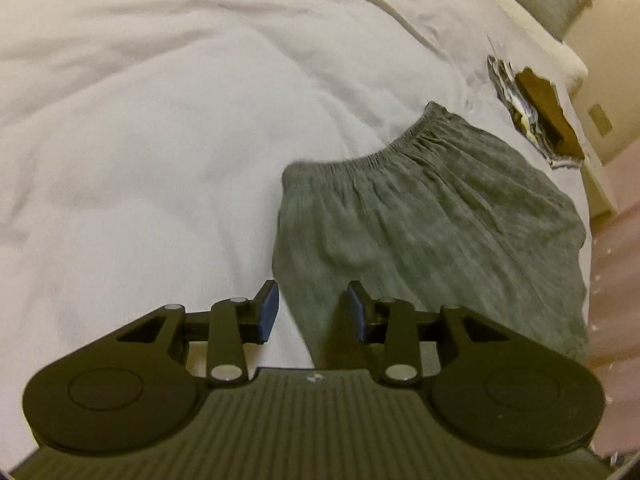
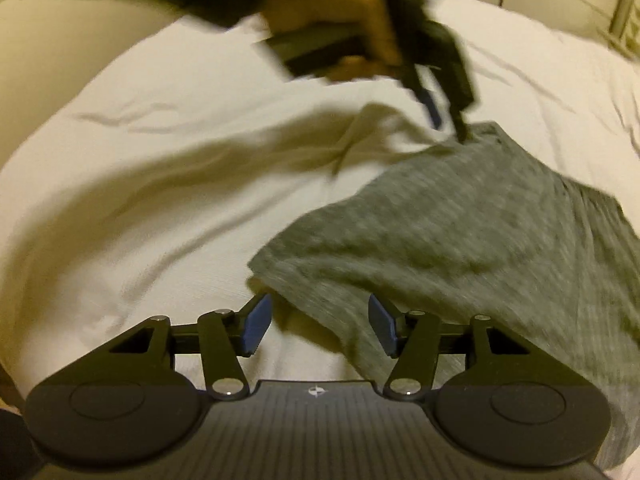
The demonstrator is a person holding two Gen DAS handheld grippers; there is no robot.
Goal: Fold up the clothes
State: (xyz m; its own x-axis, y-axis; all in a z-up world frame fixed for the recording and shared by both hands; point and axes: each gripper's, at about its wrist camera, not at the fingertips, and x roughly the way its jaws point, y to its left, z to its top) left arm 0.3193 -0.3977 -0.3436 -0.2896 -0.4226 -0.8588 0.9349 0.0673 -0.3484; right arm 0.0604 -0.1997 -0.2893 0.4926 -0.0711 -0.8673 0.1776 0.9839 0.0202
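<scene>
The left gripper [image 1: 312,310] stands wide apart and grips nothing, straddling the edge of the grey shorts [image 1: 432,220], which spread toward two o'clock on the white bedding [image 1: 160,120]. The right gripper [image 2: 316,328] is likewise spread and empty-handed at the shorts' near corner; a hand [image 2: 332,12] shows at twelve o'clock.

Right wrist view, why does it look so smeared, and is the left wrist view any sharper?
Right wrist view: motion blur smears the hand holding the left gripper and softens the grey shorts. Left wrist view: sharper, the waistband gathers readable, with fisheye bending at the edges; warm dim light in both.
</scene>
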